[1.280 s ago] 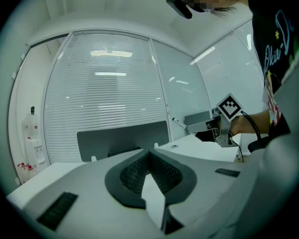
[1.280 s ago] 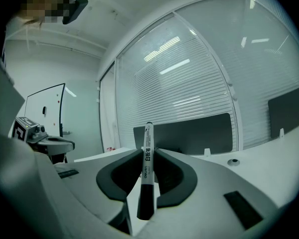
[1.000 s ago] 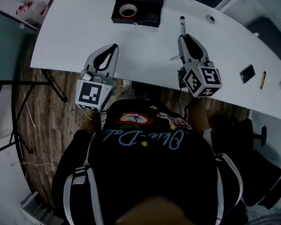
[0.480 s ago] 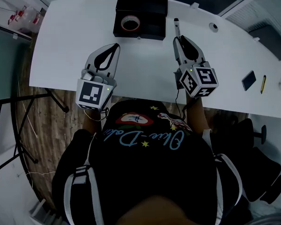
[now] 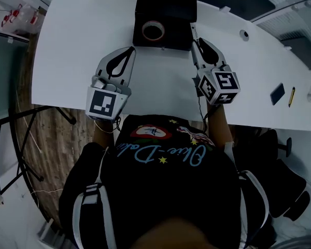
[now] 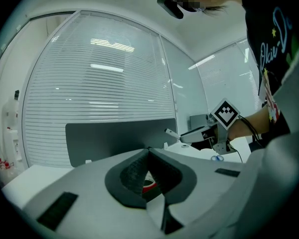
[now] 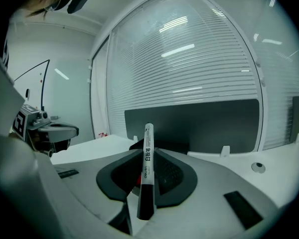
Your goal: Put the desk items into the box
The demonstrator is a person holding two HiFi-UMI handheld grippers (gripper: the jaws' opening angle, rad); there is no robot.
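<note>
Off to the left, thin dark stand legs (image 5: pixel 18 139) sprawl over a wood-grain floor (image 5: pixel 57 134), beside the edge of the broad, smooth white tabletop (image 5: pixel 72 51). The left claw (image 5: pixel 128 51) hovers above that white surface just left of the box, its pale, rounded shells tapering to ribbed dark pads that are pressed tip to tip with nothing caught between them. Next along, at the far middle of the tabletop, sits the box (image 5: pixel 171 7), a matt black rectangular one, open on top, with a roll of tape (image 5: pixel 153 31) lying flat in its near part, a pale ring round a dark hole. Hard against the box's right-hand wall is the right claw (image 5: pixel 197 40), clenched on a marker (image 7: pixel 147 168). The marker is a slim white barrel with print down its side and a black end nearest the camera, and it juts forward past the pads towards the box. Whether its tip is over the rim I can't make out. Further right a small round grommet (image 5: pixel 243 35) is set into the tabletop. Well apart from the box, near the right end, lie a flat dark phone (image 5: pixel 277 94) and, just beside it, a thin yellow pen (image 5: pixel 291 96).
</note>
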